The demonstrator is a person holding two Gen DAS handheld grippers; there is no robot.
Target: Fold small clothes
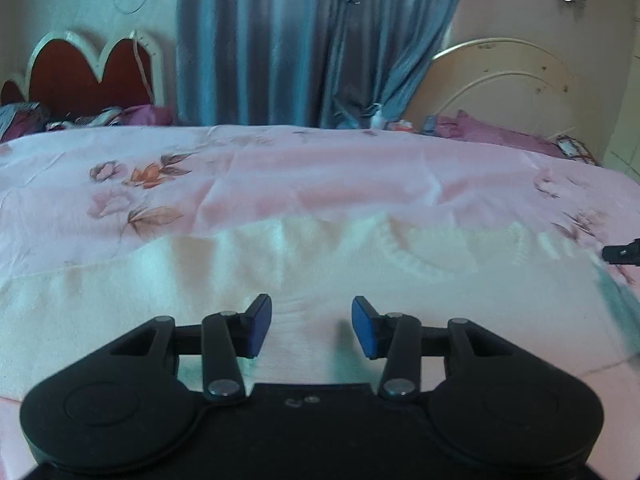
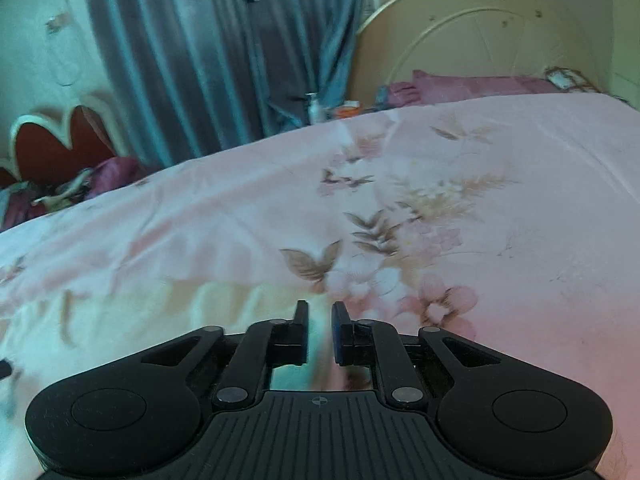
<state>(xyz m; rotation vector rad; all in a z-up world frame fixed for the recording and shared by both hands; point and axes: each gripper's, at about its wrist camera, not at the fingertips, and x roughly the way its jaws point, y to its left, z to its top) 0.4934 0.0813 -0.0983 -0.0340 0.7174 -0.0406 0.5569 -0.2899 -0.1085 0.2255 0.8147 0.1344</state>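
The left gripper point(image 1: 312, 326) is standing with its jaws apart, and nothing is sitting between the blue pads point(image 1: 366, 334); it is released and is hanging just above the cream garment point(image 1: 280, 280). The right gripper point(image 2: 320, 332) is showing only a narrow gap between its fingers, and no cloth is caught in that gap, so it is also holding nothing.

The garment is lying spread on the pink floral bedsheet point(image 1: 320, 172), near the front edge of the bed, directly under both tools (in the right wrist view only its right end point(image 2: 160, 312) is showing). Probably it is laid flat like this so that a fold can be made across it, and both grippers are pointing down at it so as to take an edge.

Much is being hidden. The tool bodies are covering the near edge of the garment, so its kind and its present fold are not clear. Blur is softening its wrinkles. At the right border of the left view a small dark piece point(image 1: 622, 254) is being cut off; it is probably the other gripper's tip.
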